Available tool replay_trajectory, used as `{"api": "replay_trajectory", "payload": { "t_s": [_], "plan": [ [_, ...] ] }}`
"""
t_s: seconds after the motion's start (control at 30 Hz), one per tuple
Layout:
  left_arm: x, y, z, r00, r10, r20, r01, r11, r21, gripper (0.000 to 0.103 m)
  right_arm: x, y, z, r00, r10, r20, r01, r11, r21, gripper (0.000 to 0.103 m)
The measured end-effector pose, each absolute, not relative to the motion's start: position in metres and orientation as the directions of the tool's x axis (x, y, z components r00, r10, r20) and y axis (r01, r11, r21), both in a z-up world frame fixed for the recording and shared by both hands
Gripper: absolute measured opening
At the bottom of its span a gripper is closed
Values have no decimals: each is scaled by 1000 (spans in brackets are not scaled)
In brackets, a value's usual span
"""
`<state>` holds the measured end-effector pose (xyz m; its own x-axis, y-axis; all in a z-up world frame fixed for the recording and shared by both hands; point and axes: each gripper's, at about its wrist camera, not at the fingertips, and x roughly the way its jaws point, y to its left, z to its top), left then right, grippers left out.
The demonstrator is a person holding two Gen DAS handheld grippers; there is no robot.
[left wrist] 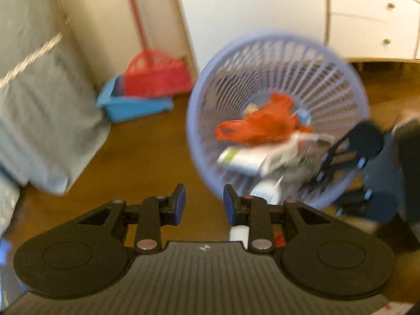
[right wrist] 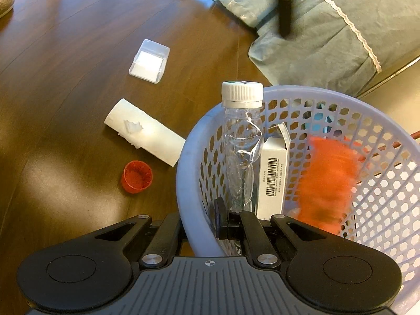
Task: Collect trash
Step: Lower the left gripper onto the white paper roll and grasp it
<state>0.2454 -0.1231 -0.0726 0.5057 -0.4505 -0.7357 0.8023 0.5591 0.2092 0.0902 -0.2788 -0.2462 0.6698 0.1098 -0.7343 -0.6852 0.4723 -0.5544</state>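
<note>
A lavender mesh basket (left wrist: 325, 78) stands tilted over the wooden floor. In it lie an orange plastic bag (left wrist: 262, 126), a white box (left wrist: 246, 160) and a clear bottle (left wrist: 265, 194). My left gripper (left wrist: 204, 204) hangs open in front of the basket, nothing between its blue pads. My right gripper (right wrist: 204, 225) is shut on the basket's rim (right wrist: 186, 162), one finger outside the wall and one inside. Beside it stand the capped bottle (right wrist: 241, 144), the barcoded box (right wrist: 273, 176) and the blurred orange bag (right wrist: 325, 178). On the floor lie a cardboard tube (right wrist: 147, 134), a red cap (right wrist: 136, 176) and a clear plastic box (right wrist: 149, 60).
A red broom (left wrist: 157, 76) rests in a blue dustpan (left wrist: 131, 105) by the wall. A grey-green bed cover (right wrist: 328, 39) hangs down to the floor beside the basket. White drawers (left wrist: 372, 26) stand behind. A dark post (right wrist: 284, 8) crosses the cover.
</note>
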Motion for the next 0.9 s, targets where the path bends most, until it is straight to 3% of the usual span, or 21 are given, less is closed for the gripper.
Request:
{"api": "replay_trajectory", "payload": {
  "t_s": [0.33, 0.5, 0.63, 0.9],
  "plan": [
    [236, -84, -122, 448, -364, -817, 803, 566, 188, 29, 90, -278, -246, 668, 105, -737, -688, 464, -558, 3],
    [229, -87, -156, 373, -383, -845, 823, 557, 110, 44, 90, -280, -247, 668, 103, -737, -686, 467, -558, 3],
    [223, -94, -182, 345, -411, -844, 828, 556, 68, 66, 90, -280, -247, 669, 104, -736, -686, 467, -557, 3],
    [223, -104, -222, 343, -400, -850, 797, 602, 39, 67, 91, -283, -248, 670, 102, -735, -683, 472, -557, 3]
  ]
}}
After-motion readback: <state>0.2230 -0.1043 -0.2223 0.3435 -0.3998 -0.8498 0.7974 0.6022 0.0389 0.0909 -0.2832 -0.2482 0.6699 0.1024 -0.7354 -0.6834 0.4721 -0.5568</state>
